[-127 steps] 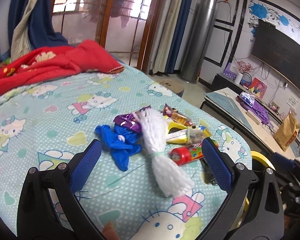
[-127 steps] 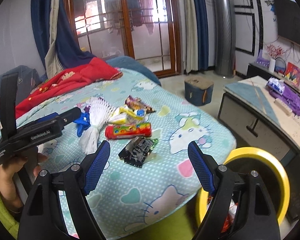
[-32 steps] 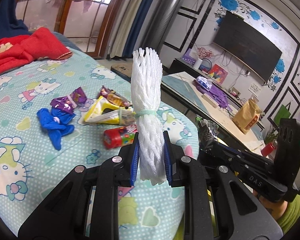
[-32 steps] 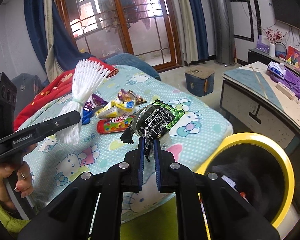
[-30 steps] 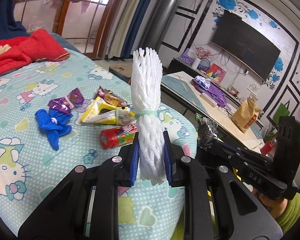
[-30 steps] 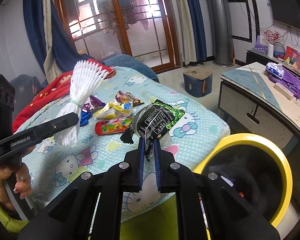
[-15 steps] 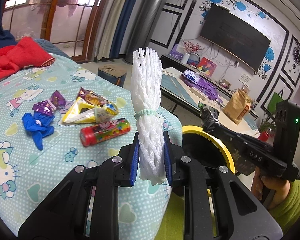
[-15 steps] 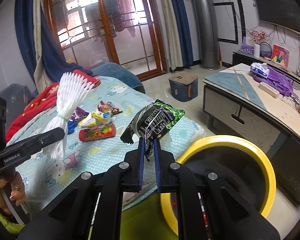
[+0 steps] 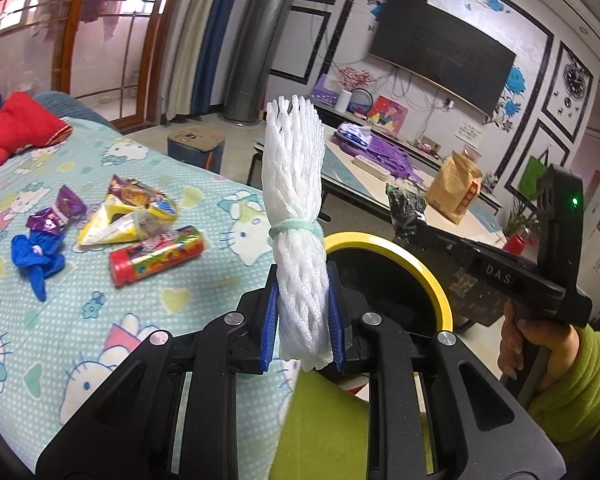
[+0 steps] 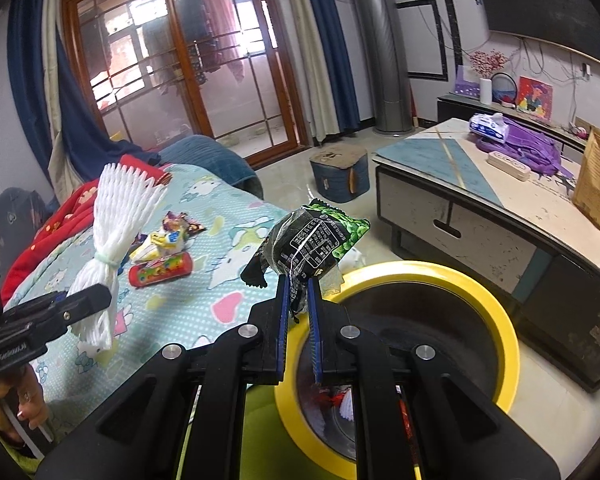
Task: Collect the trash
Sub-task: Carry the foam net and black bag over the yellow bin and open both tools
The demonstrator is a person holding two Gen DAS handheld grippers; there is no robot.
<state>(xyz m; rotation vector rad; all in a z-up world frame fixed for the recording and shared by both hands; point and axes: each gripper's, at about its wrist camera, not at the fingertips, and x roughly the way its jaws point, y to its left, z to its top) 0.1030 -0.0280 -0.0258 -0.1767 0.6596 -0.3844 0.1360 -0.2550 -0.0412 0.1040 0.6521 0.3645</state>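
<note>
**Both grippers carry trash beside the bin**

The yellow-rimmed trash bin (image 10: 504, 344) stands beside the bed (image 9: 204, 276). The left gripper (image 9: 302, 320) clamps a white foam net bundle (image 9: 296, 216); the right gripper (image 10: 299, 312) pinches a black-green snack wrapper (image 10: 312, 240) at the bin's rim.

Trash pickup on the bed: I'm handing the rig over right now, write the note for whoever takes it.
Left hand-held gripper: shut on the white foam net, held upright near the yellow-rimmed bin.
Right hand-held gripper: shut on the black-green wrapper, at the bin's rim.
Done: both pieces lifted off the bed; neither dropped yet.
Left on the bed: red candy tube, yellow packet, purple wrapper, blue glove, brown snack wrapper.
Next, probably: release both over the bin, then return for the rest.
</note>
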